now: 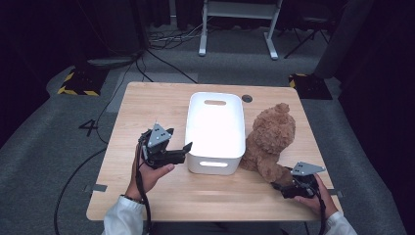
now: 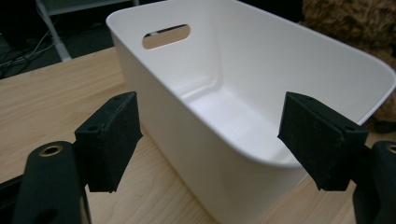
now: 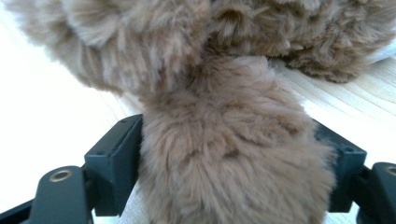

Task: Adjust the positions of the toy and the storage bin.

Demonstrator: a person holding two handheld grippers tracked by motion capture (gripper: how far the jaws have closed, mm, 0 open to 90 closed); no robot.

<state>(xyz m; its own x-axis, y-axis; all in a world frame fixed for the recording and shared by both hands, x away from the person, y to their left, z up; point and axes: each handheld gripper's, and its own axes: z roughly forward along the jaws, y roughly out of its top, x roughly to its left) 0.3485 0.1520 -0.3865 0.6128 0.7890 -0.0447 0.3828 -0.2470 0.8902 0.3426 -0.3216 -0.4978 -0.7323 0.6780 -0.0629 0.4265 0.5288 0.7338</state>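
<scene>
the right tongs [image 1: 285, 187], at lower right, are gripping the fluffy brown teddy bear's [image 1: 270, 137] leg while the left tongs [image 1: 183, 152] are gaping empty beside the white plastic bin [image 1: 215, 105], so lifting the bear into it probably comes next.

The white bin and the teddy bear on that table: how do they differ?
The white bin is smooth, hard-looking, boxy and open-topped with nothing in it; the teddy bear is brown, shaggy and rounded. The bin stands square on the table; the bear slumps against the bin's side. The left gripper straddles the bin's wall with its fingers apart from it, while the right gripper has a bear limb filling the space between its fingers. Both rest on the table.
</scene>
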